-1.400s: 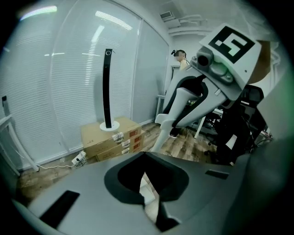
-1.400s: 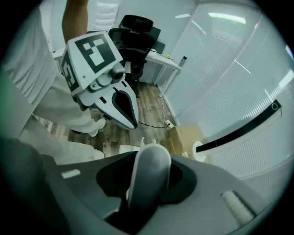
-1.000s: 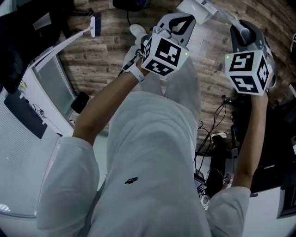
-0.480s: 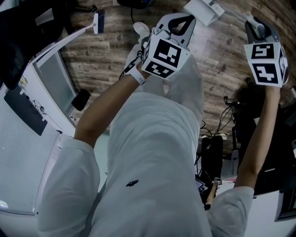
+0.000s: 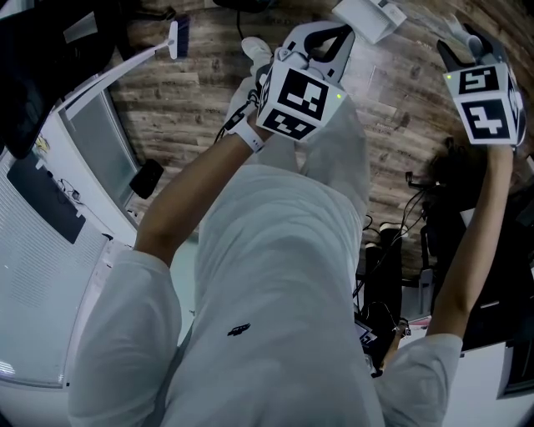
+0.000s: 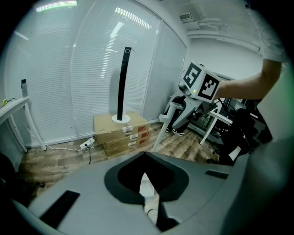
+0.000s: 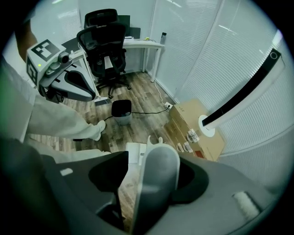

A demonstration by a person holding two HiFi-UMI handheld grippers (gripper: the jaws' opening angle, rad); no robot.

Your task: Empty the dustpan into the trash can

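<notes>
The dustpan shows as a white pan [image 5: 367,17] on the wood floor, its long grey handle [image 7: 156,179] rising toward the right gripper view's camera. My right gripper [image 5: 467,46] points steeply down over that handle. Its jaws have just been opening and now stand apart, with the handle between them [image 7: 154,170]. The small black trash can [image 7: 121,111] stands on the floor beyond the person's white shoe [image 7: 97,131]. My left gripper [image 5: 321,37] is held out over that shoe, shut and with nothing in it.
Stacked cardboard boxes [image 7: 197,128] carry a white disc with a tall black pole [image 6: 123,82], against the blinds. A white desk [image 7: 138,43] and black office chairs [image 7: 103,41] stand farther back. Cables and dark gear [image 5: 392,250] lie at the person's right.
In the head view my right gripper has moved to the right and toward the top edge. The left gripper has stayed where it was.
</notes>
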